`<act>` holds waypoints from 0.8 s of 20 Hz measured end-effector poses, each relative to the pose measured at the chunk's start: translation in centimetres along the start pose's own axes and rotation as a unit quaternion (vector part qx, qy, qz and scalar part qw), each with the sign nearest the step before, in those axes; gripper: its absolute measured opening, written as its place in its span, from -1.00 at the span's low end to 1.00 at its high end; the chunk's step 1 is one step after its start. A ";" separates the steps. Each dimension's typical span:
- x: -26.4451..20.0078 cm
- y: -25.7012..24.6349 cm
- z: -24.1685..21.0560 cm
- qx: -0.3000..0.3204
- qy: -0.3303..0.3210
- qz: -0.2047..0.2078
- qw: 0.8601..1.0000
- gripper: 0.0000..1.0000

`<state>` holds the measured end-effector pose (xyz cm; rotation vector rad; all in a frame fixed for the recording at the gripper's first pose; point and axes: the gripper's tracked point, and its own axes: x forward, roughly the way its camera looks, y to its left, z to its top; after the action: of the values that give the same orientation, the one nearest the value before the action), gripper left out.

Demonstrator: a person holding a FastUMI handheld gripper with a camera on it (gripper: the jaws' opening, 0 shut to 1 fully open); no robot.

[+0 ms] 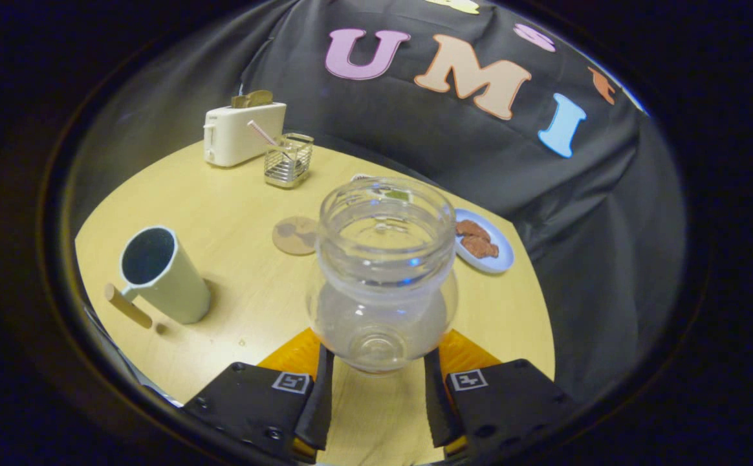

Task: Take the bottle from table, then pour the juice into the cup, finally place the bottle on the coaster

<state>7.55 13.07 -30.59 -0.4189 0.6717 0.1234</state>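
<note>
Gripper (376, 382): both fingers pressed against the lower sides of a clear glass bottle (383, 272), pinching it between them. Bottle: wide-mouthed, uncapped, upright, looks empty; whether its base touches the wooden table (234, 213) cannot be told. Cup (164, 275): pale, cylindrical, dark inside, with a wooden handle, standing on the table off to the left of the fingers. Coaster (294, 235): round, cork-coloured, flat on the table just beyond the bottle, partly hidden behind it. Plate (488, 249): pale blue, holding brown cookies, beyond the bottle to the right. Toaster (242, 133): white, at the far table edge. Wire holder (288, 160): beside the toaster, with a straw inside.
</note>
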 end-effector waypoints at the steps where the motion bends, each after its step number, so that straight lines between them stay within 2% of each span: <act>1: -0.2 -0.1 0.6 -0.009 -0.006 -0.009 1.000 0.27; 5: -0.7 -0.5 3.8 -0.058 -0.037 -0.049 0.996 0.27; 9: -1.5 -0.7 6.5 -0.117 -0.067 -0.092 0.987 0.27; 16: -2.2 0.4 9.5 -0.253 -0.117 -0.144 0.950 0.27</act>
<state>11.25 17.36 -22.71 -0.9750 0.3315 0.0654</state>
